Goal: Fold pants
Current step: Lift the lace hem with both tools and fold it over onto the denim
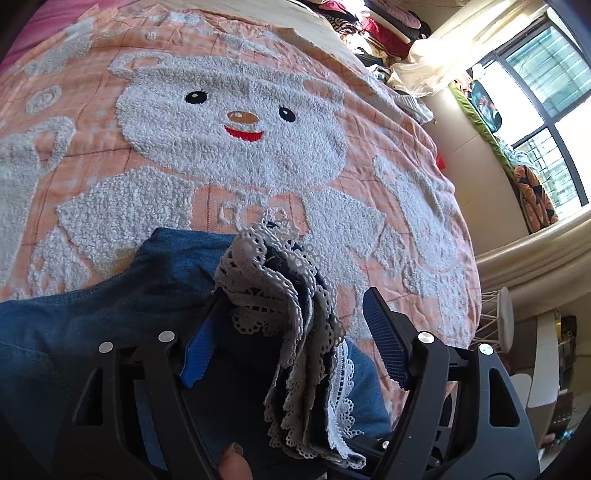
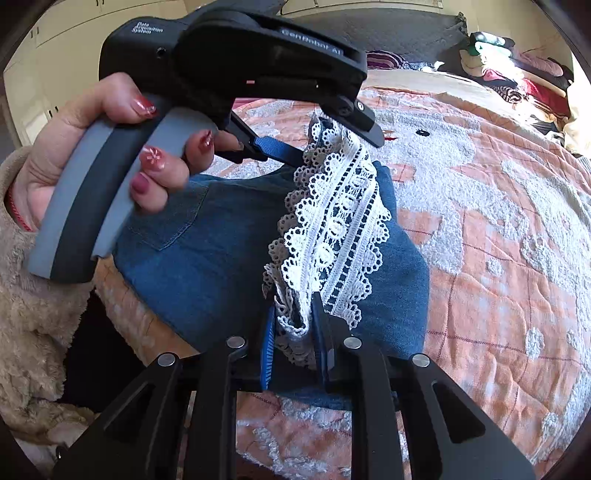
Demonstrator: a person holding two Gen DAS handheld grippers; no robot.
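Observation:
Blue denim pants (image 2: 207, 243) with white lace hems (image 2: 343, 229) lie folded on the orange bear-pattern bedspread (image 2: 498, 258). My right gripper (image 2: 293, 325) is shut on one end of the bunched lace hem. My left gripper (image 1: 291, 332) stands open, its jaws wide apart, with the other end of the lace hem (image 1: 280, 291) draped between them; the denim (image 1: 110, 314) lies under it. In the right wrist view the left gripper (image 2: 325, 140) shows from the side at the far end of the hem, held by a hand with painted nails (image 2: 110, 147).
The bedspread (image 1: 240, 147) with a white bear covers the bed. Piles of clothes (image 1: 373, 26) sit at the far end of the bed. A window (image 1: 546, 110) and a cluttered sill are to the right. A white stool (image 1: 502, 321) stands by the bed's edge.

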